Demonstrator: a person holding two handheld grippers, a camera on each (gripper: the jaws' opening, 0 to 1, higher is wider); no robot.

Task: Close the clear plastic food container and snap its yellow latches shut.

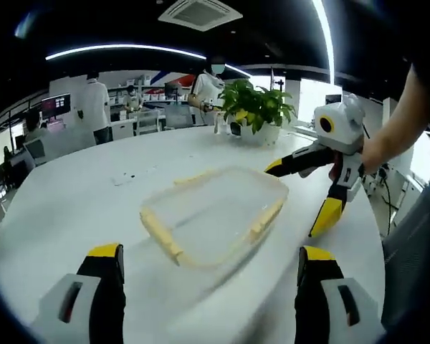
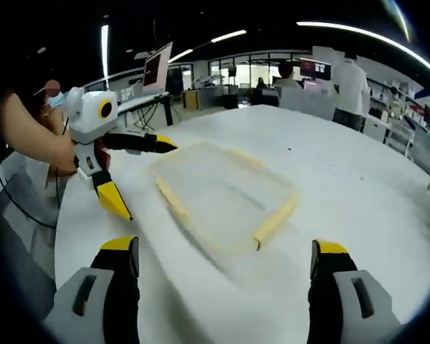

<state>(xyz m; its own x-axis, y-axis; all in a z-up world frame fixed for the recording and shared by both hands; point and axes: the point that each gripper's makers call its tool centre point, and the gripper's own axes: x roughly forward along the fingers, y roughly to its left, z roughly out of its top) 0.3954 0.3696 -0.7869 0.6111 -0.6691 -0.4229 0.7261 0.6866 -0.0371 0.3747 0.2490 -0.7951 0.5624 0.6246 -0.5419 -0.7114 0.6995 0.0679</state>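
The clear plastic food container lies flat on a white round table, its lid resting on top. Yellow latches run along its sides, and they also show in the right gripper view. My left gripper is open, just short of the container's near edge. My right gripper comes in from the right, held by a hand, and is open beside the container's right end. In the right gripper view the container lies ahead of the open right gripper, and the left gripper stands open at its left end.
A potted green plant stands at the table's far side. Desks, monitors and standing people fill the office behind. The table edge curves close on the left of the right gripper view, with a chair beside it.
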